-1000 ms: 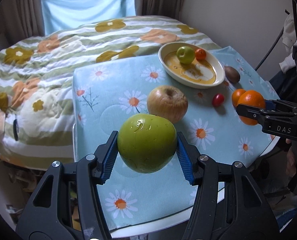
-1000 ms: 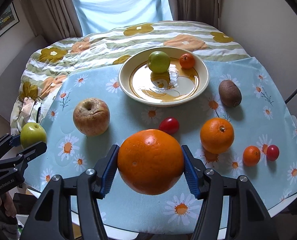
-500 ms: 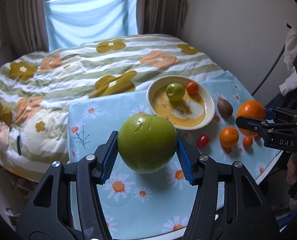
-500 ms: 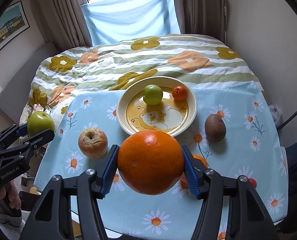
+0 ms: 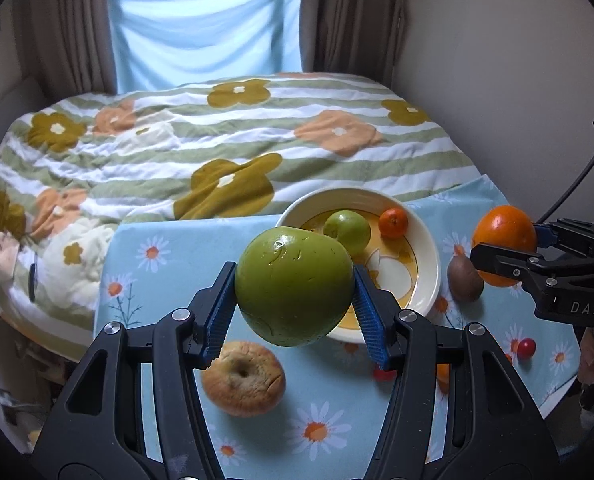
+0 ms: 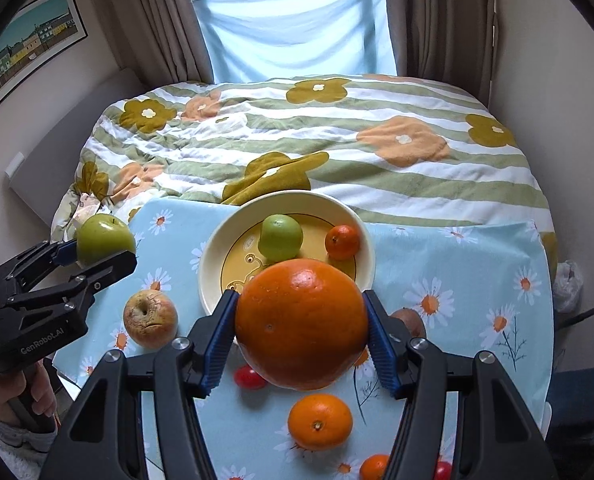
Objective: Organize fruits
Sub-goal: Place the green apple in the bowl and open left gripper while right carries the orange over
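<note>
Though half hidden, kiwi (image 6: 408, 319) behind orange (image 6: 301, 322).

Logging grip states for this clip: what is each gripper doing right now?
Left gripper: closed on the large green apple, held above the table.
Right gripper: closed on the big orange, also lifted.

Green apple (image 5: 293, 286): glossy, waxy skin, small dents. 
Large orange (image 6: 301, 322): shiny, finely pitted peel. 
Brown apple (image 5: 244, 378): matt, wrinkled skin. 
Kiwi (image 5: 464, 282): dull, fuzzy. 
Bowl (image 6: 213, 252): glazed, smooth. 
Tablecloth (image 6: 457, 264): smooth printed cloth, slight sheen. 
Quilt (image 6: 297, 140): soft, puckered fabric. 
Gripper pads (image 5: 367, 316): ribbed blue.
</note>
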`<state>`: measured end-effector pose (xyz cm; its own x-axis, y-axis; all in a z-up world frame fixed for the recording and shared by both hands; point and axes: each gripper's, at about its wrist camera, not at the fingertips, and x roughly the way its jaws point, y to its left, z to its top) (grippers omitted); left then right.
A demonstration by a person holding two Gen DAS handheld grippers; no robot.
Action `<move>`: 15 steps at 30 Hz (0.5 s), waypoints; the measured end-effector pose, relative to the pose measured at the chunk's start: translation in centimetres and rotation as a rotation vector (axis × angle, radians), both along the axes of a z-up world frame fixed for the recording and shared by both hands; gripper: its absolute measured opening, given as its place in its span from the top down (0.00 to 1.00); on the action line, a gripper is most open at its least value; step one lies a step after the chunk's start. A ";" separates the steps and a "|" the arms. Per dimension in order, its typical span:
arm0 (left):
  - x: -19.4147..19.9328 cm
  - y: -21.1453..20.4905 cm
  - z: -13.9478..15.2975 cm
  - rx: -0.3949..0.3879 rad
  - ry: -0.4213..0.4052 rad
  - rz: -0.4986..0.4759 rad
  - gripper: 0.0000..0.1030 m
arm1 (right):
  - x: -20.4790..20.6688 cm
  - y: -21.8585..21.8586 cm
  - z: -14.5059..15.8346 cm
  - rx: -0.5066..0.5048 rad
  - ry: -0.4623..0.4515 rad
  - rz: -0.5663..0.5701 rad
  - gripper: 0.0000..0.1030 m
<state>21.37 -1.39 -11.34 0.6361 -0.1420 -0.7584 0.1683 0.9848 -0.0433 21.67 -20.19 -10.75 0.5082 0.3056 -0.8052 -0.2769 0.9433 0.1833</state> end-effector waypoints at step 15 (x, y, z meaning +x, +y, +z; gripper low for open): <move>6.6 -3.8 -7.1 0.068 0.118 0.079 0.41 | 5.8 -2.6 -4.2 0.014 0.068 0.098 0.45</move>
